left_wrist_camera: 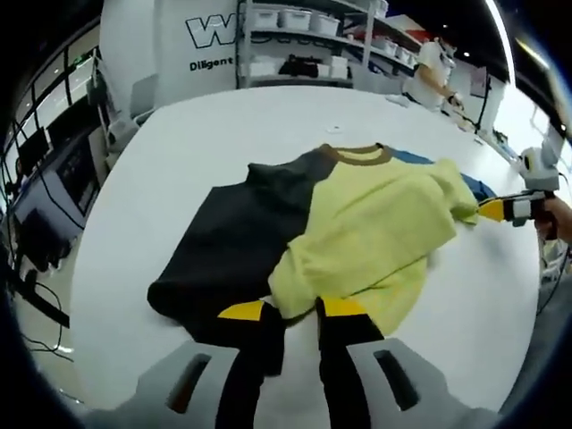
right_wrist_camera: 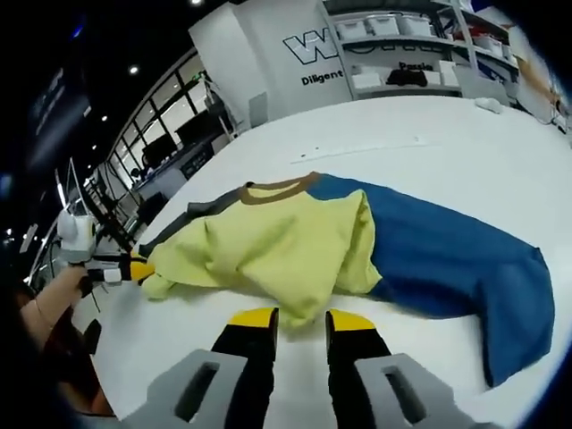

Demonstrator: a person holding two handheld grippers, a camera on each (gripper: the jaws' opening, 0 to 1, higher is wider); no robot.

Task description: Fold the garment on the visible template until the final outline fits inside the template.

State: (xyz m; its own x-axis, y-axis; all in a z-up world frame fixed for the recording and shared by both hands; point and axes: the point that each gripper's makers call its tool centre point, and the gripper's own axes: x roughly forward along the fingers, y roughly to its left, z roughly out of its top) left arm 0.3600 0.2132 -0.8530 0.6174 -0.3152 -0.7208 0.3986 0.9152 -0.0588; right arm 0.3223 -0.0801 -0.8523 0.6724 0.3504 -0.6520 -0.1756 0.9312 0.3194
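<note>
Shirt (left_wrist_camera: 357, 232) of yellow, black and blue lies on the white worktop (left_wrist_camera: 179, 152) in the left gripper view; the left gripper (left_wrist_camera: 292, 310) pinches its near yellow edge. In the right gripper view, the right gripper (right_wrist_camera: 290, 317) grips the yellow fold's near edge, the blue sleeve (right_wrist_camera: 456, 259) spread to the right.

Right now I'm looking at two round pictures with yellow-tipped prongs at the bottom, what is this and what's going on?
There is no robot here: a person holds a two-jaw tool in each hand, and a camera rides on each. One picture looks along the left tool, the other along the right tool. On the white table lies a garment with black, yellow and blue panels and a brown collar. Each tool appears to pinch an edge of the folded-over yellow part, from opposite sides. Shelves stand behind.
</note>
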